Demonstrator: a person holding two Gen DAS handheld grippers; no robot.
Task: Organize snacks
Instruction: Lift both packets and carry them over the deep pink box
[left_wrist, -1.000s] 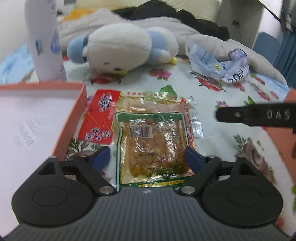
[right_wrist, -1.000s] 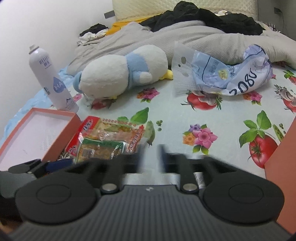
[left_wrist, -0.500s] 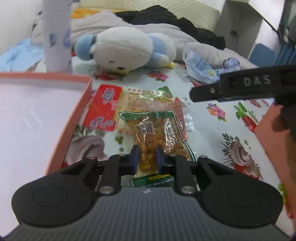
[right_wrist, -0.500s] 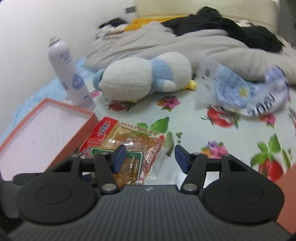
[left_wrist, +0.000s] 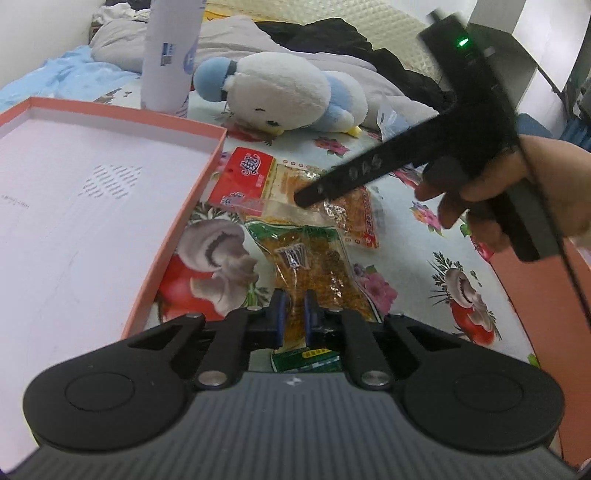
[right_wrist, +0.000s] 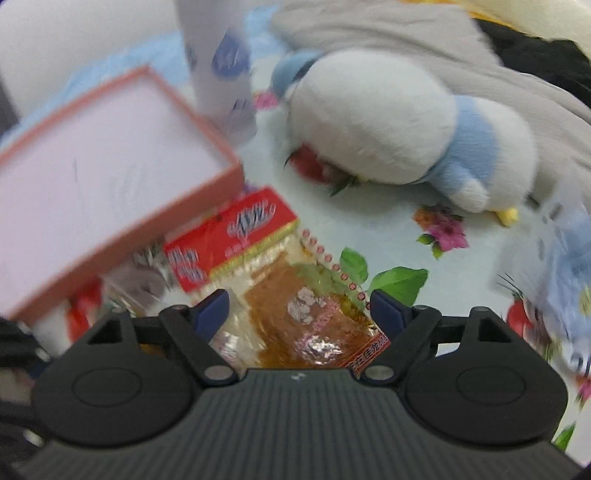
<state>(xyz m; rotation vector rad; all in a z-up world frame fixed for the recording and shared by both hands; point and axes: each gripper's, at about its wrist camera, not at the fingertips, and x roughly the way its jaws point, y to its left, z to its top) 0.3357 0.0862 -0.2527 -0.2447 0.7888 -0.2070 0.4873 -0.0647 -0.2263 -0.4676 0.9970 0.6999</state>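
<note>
The green-edged snack packet (left_wrist: 314, 273) is now pinched at its near end by the left gripper (left_wrist: 294, 314), whose blue pads, spread wide on either side of it a second ago, have closed tight on the wrapper. The packet has come off the red-labelled snack packet (left_wrist: 280, 188) it was lying across; it now trails toward the camera over the flowered sheet (left_wrist: 417, 291), just right of the open orange box (left_wrist: 177, 225). That grip looks like the first real step toward filing a snack away, and the box, pale floor bare, sits right beside it. Meanwhile the right gripper (right_wrist: 299, 306) has swung in fast, the view blurred, and its jaws, shut a second ago, are parted wide, straddling the red-labelled packet (right_wrist: 280, 295) without touching it yet. The plush penguin (left_wrist: 280, 98) and the white spray bottle (left_wrist: 170, 55) sit beyond, out of the play. Next call, by the look of it: left lifts toward the box, right closes.
</note>
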